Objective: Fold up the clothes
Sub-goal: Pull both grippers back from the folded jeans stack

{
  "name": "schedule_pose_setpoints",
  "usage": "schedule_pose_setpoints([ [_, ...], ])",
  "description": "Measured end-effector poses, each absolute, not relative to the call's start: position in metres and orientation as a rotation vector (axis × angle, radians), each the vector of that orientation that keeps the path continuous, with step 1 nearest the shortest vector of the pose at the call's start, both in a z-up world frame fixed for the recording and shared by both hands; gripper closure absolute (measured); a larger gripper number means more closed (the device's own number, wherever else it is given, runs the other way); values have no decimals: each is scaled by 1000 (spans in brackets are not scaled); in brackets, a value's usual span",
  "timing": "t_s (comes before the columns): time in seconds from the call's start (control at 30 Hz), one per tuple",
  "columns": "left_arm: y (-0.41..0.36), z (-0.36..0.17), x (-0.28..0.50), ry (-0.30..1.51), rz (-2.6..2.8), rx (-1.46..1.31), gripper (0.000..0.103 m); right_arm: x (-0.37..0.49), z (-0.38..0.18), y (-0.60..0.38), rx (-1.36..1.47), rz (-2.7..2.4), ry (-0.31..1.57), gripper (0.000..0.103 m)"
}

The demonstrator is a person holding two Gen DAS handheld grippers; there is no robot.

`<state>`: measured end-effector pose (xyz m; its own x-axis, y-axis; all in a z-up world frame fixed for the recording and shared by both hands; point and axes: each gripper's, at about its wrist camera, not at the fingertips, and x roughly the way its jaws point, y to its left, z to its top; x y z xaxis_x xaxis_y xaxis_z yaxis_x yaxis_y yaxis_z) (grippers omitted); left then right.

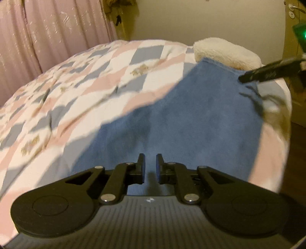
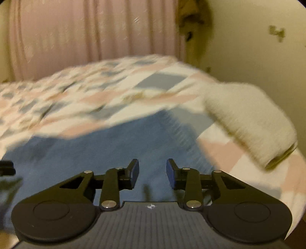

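A blue garment (image 1: 191,118) lies spread flat on the checked quilt (image 1: 95,80), its far edge against a white fluffy bundle (image 1: 227,53). Dark strands, perhaps cords, trail at its far right corner (image 1: 256,99). My left gripper (image 1: 150,166) hovers over the garment's near part, its jaws a narrow gap apart with nothing between them. A black part of my right gripper (image 1: 267,71) reaches in over that far right corner. In the right wrist view my right gripper (image 2: 152,172) stands open above the blue garment (image 2: 95,153), holding nothing. The view is motion-blurred.
The quilt (image 2: 86,99) covers a bed that drops off at the right edge (image 1: 283,122). The fluffy bundle (image 2: 248,122) sits near that corner. Pink curtains (image 1: 47,32) hang behind the bed, and a door with a handle (image 1: 295,8) is at the far right.
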<state>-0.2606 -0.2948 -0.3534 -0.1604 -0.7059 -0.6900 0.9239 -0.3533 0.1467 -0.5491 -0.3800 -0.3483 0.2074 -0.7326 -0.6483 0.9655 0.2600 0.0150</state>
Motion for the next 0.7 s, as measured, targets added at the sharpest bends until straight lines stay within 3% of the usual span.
schedule_pose_setpoints([
  [0.13,-260,-372,-258,446,-1680,842,91,-538,-374,-362,447,-1275,672,67],
  [0.37,-226,-357,-260,485,-1524,803,89,-513,-348,-306,474,-1199,520,53],
  [0.53,-219,-363,-264,498,-1457,808,87,-484,-384,-297,450,-1199,642,51],
  [0.7,-204,-353,-268,483,-1403,805,86,-489,-363,-277,480,-1214,595,43],
])
